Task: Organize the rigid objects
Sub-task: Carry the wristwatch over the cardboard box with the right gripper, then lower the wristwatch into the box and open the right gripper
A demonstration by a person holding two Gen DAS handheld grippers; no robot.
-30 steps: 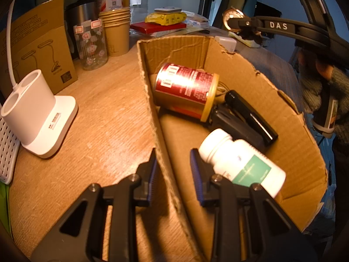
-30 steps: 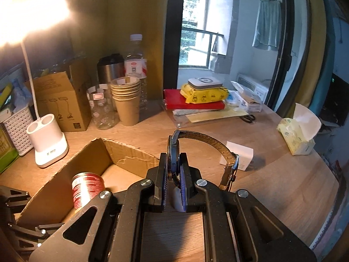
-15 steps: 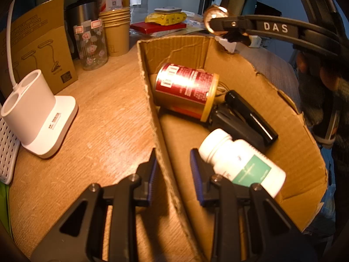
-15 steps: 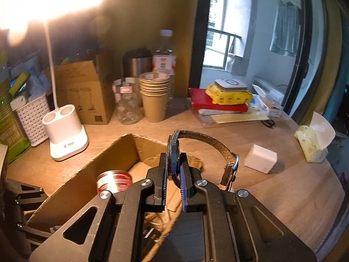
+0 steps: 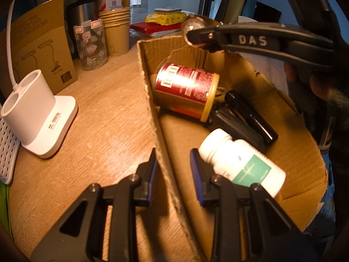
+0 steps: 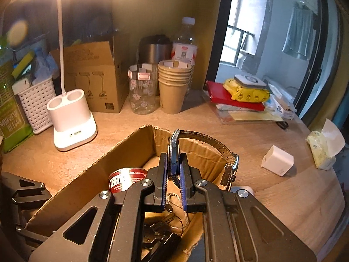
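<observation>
Step in hand: a wristwatch (image 6: 174, 150) is carried over the open cardboard box (image 6: 135, 146), clamped by its case between the fingers of the right gripper (image 6: 174, 187), strap arching to the right with the buckle hanging. It is held above the box's far end, not yet released. The left gripper (image 5: 173, 174) is set astride the box's near wall, jaws parted with the cardboard between them, apparently steadying it; whether the pads touch the wall cannot be told.

Next move, judged: the watch is to be lowered into free floor space beside the red can (image 5: 187, 91), then the jaws opened.

Only the left wrist view shows the white pill bottle (image 5: 242, 163) and black stapler-like item (image 5: 244, 120). Only the right wrist view shows the strap, a small white cube (image 6: 277, 160) and tissue pack (image 6: 322, 148) on the desk's right edge.
</observation>
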